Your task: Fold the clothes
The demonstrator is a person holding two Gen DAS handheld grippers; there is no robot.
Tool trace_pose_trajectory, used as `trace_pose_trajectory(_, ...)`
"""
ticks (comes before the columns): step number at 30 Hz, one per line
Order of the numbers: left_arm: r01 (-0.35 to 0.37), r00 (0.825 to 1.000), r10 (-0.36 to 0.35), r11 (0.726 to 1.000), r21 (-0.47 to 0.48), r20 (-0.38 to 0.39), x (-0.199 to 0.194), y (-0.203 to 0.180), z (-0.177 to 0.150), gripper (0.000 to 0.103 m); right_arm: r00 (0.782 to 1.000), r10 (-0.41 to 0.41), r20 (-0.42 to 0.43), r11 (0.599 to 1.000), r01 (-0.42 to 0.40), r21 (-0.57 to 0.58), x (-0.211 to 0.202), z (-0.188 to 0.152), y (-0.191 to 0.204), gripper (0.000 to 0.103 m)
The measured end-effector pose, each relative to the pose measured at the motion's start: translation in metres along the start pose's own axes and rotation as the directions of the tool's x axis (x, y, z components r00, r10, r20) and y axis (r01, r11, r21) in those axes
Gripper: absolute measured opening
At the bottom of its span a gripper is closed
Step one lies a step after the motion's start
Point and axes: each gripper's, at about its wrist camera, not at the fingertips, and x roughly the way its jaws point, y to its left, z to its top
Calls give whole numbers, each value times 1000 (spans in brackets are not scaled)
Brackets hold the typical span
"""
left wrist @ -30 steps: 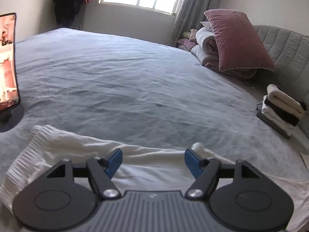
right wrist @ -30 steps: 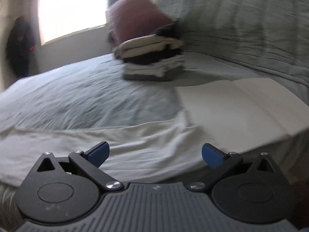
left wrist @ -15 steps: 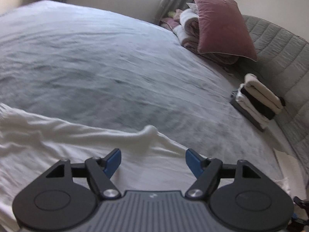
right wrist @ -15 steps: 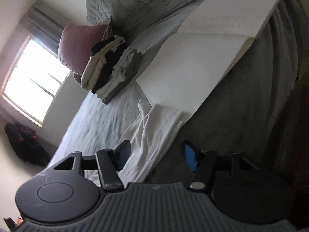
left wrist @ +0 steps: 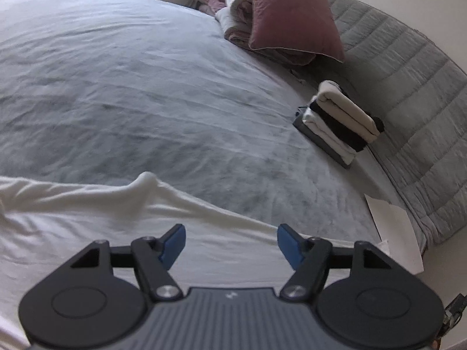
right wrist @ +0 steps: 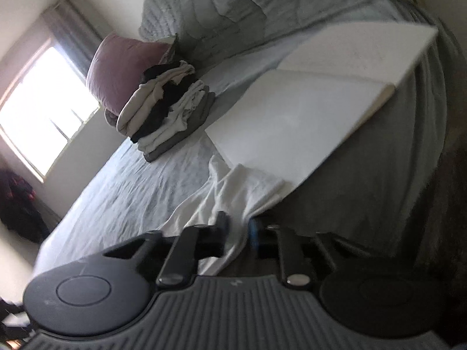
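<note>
A white garment (left wrist: 87, 215) lies stretched along the near edge of the grey bed (left wrist: 131, 87). My left gripper (left wrist: 230, 243) is open and empty, hovering just above the garment's middle. In the right wrist view the garment's end (right wrist: 233, 192) bunches at the bed edge, and my right gripper (right wrist: 238, 230) has its jaws closed on that cloth. A stack of folded clothes (left wrist: 341, 119) sits near the headboard and also shows in the right wrist view (right wrist: 166, 108).
A pink pillow (left wrist: 289, 14) leans on rolled bedding at the head of the bed. A grey quilted headboard (left wrist: 408, 93) curves along the right. An open white notebook (right wrist: 306, 116) lies on the bed corner, its page touching the garment's end.
My right gripper has closed on the garment's end; it was open half a second ago. My left gripper has moved right along the garment and stays open.
</note>
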Motion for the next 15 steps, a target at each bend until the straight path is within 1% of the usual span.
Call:
trace_pose_trajectory(2,31,1000,-31,999,17,3,-4,-4,-3,72,1000,-3,12,1000,4,-28,-1,-1,6,10)
trace_pose_trajectory(4,90,996,-90,996,-6,3,-3,1,-11,75,1000,4,15,998,-3,-62,-1,-1,14,9)
trace_pose_trajectory(7,174,985,-173,979,-103,14,9,17,-25,79,999,41,24,988,-37,-152,-3,-1,36,8)
trace_pose_trajectory(9,239,971,-237,951,-197,33,21,30,-35,79,997,71,30,974,-62,-218,-5,-4,53,8)
trace_pose_trajectory(11,314,947,-319,902,-297,32,35,40,-43,79,994,104,32,957,-91,-274,-5,-8,72,8)
trace_pose_trajectory(13,370,925,-377,868,-331,43,42,42,-49,79,990,139,27,937,-123,-326,-5,-14,90,8)
trace_pose_trajectory(15,406,909,-414,852,-331,49,43,40,-51,79,984,181,-4,914,-170,-369,-4,-23,109,8)
